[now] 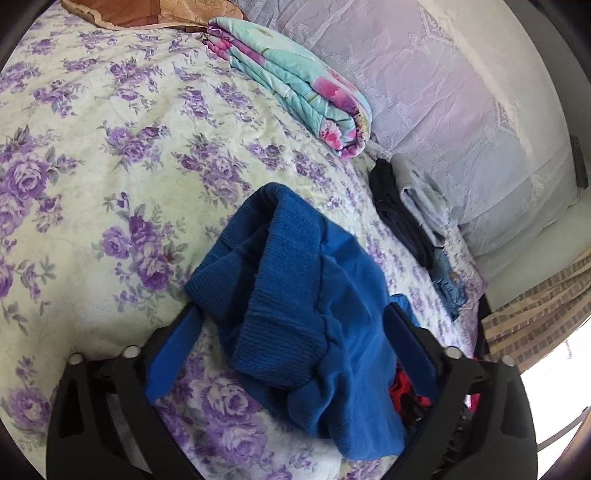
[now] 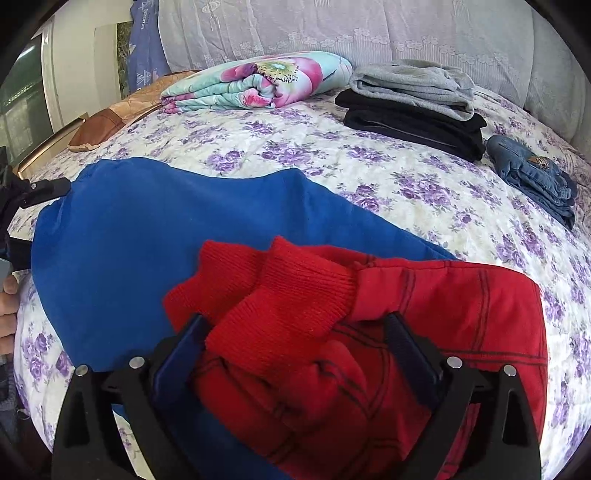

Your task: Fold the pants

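Note:
The pants are half blue, half red, with ribbed cuffs, and lie on a floral bedspread (image 1: pixel 92 155). In the left wrist view the blue ribbed cuffs (image 1: pixel 280 295) are bunched between the wide-apart fingers of my left gripper (image 1: pixel 291 325), which stands open around them. In the right wrist view the red ribbed cuffs (image 2: pixel 280 299) lie between the spread fingers of my right gripper (image 2: pixel 299 332), also open. The blue leg (image 2: pixel 147 236) spreads to the left, the red leg (image 2: pixel 461 306) to the right. The left gripper shows at the right wrist view's left edge (image 2: pixel 33 192).
A folded floral quilt (image 2: pixel 258 81) lies at the bed's far side. Beside it sit folded grey pants (image 2: pixel 413 85) on black pants (image 2: pixel 413 122), and folded jeans (image 2: pixel 532 177). A brown pillow (image 2: pixel 107 122) lies far left. A lace-covered headboard (image 2: pixel 332 29) is behind.

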Motion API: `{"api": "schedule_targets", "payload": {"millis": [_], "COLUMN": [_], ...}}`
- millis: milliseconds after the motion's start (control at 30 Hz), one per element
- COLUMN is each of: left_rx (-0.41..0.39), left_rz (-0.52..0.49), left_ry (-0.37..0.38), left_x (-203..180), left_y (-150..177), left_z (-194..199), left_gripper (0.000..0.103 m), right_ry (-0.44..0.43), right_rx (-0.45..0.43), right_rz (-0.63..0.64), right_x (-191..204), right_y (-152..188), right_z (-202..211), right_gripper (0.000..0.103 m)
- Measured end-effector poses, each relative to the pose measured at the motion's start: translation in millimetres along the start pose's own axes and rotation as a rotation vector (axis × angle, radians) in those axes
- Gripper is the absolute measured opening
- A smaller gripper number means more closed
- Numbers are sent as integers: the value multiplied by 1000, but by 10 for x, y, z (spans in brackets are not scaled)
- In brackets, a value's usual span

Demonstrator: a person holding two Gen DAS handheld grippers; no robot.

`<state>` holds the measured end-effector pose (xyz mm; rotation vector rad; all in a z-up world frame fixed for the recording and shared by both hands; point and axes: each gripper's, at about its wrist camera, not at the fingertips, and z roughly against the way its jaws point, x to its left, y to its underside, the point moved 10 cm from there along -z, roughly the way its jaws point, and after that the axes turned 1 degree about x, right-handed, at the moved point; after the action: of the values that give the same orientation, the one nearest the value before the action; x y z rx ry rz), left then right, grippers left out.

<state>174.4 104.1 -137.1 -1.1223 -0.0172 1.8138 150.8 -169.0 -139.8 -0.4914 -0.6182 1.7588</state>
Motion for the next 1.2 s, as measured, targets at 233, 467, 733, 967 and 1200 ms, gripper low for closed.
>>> {"api": "schedule_targets", "payload": {"millis": [233,467,733,967,1200], "left_rx": [-13,-55,-17,1,13], "left_rz": [7,-63,73,149,254], "left_ry": [18,-20,11,95,243], "left_x": [1,-117,90,199,91], "left_y": [-41,-55,-49,-115,-244], "left_z": [61,218,137,50,54], "left_gripper": [52,44,64,68,97], "right_ry": [-13,-25,-77,-87,-118], "right_rx": [2,-5,-53,-100,-106], "right_rz": [-6,-15,-117,-139,-198], "right_x": [4,4,-147,-180,-269], "right_y": [-1,-9,-38,-75,-72], "right_z": [-10,1,100,199,197], "right_gripper": [99,99,99,99,99]}}
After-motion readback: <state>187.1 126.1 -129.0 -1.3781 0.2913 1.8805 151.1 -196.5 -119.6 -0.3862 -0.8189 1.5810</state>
